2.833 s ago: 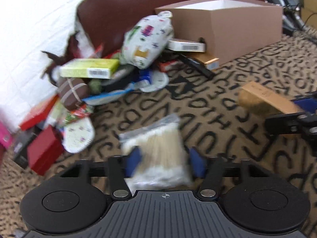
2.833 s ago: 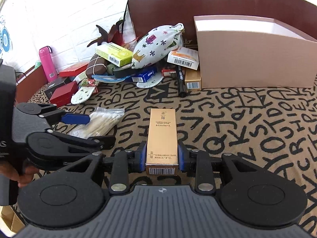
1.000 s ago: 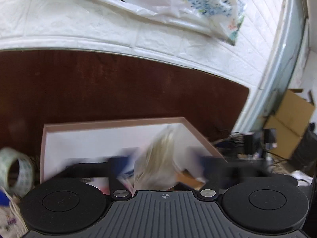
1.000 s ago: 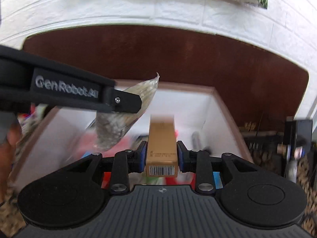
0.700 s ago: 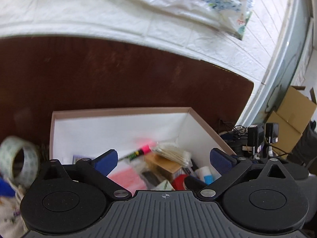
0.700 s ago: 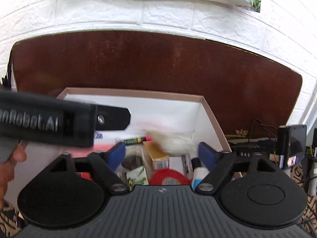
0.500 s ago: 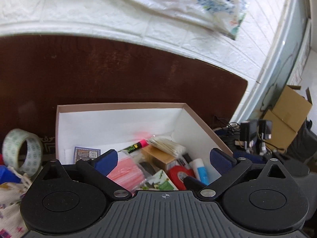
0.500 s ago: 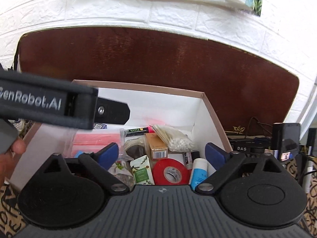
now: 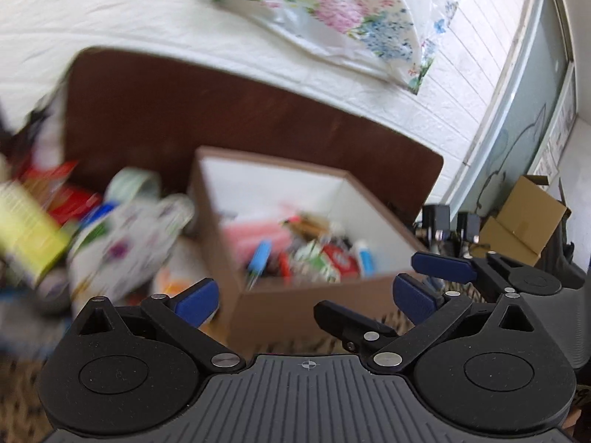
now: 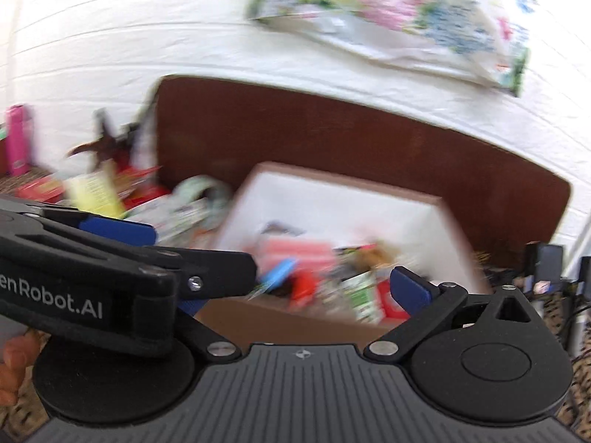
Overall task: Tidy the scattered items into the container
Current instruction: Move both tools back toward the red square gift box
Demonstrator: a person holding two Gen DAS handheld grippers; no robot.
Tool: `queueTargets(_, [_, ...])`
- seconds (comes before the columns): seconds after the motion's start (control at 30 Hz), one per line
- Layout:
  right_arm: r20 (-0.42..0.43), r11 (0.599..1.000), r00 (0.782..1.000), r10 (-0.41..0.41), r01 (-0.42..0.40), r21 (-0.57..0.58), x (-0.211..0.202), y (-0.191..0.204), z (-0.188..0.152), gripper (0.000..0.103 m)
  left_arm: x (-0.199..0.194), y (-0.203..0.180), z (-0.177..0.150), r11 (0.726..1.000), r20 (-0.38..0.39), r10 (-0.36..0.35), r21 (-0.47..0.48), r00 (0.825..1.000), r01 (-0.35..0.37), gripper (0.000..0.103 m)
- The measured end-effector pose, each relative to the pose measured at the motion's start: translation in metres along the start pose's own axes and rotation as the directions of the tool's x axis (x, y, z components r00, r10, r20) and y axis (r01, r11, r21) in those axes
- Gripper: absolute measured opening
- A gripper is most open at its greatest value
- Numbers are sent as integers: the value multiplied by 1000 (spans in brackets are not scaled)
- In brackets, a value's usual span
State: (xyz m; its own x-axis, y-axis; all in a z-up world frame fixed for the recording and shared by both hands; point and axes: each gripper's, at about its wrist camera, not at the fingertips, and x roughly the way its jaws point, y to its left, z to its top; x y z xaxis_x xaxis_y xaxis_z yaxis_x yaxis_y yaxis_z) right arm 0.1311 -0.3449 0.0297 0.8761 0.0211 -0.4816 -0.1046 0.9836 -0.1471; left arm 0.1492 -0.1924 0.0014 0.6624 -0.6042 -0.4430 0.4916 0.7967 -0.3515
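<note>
The brown cardboard box (image 9: 303, 306) with white inner walls stands ahead, holding several small items; it also shows in the right wrist view (image 10: 295, 323). My left gripper (image 9: 306, 299) is open and empty, in front of the box's near wall. My right gripper (image 10: 303, 291) is open and empty, just short of the box; it shows at the right of the left wrist view (image 9: 439, 269). The left gripper's body (image 10: 92, 280) crosses the left of the right wrist view. A scattered pile with a patterned fabric pouch (image 9: 122, 247), a tape roll (image 9: 136, 184) and a yellow-green box (image 9: 26, 236) lies left of the box. Both views are blurred.
A dark brown board (image 9: 221, 118) stands behind the box against a white brick wall. Black devices and cables (image 9: 450, 225) and cardboard boxes (image 9: 524, 217) sit at the right. A pink bottle (image 10: 16, 140) stands far left. The surface has a black-and-tan letter pattern.
Both grippers let go of their items into the box and opened. Since then both have drawn back and swung left, so the box sits farther off and the pile has come into view.
</note>
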Motion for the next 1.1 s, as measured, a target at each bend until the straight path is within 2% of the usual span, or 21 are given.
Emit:
queueTargets(0.2, [-28,993,992,121,-120,16,-20,65,-46,101,-56,42,-60,994,-36,74,-80,997,-77,103])
queueTargets(0.37, [-78,971,969,234,-229,70,-21,115,-68,101,-96,79,-84,980,-33,174,-94,984,-176,103])
queueTargets(0.6, [-70,959,956,284,-285,-1,-20,171,-54,101,-141,133,-81,939,5,299,-181,954,-293,103])
queueTargets(0.77, [-68,946,944,323,-325,-10,-13,197,-45,101,-157,162,-79,915,17,374,-172,927,-365,103])
queueTargets(0.9, [-86,928,926,368,-371,-20,-2,220,-42,101,-167,192,-75,904,1,381,-214,925,-372,102])
queueTargets(1.1, [-102,900,911,400,-411,-144,18,264,-34,94,-177,237,-68,883,5,414,-247,910,-400,102])
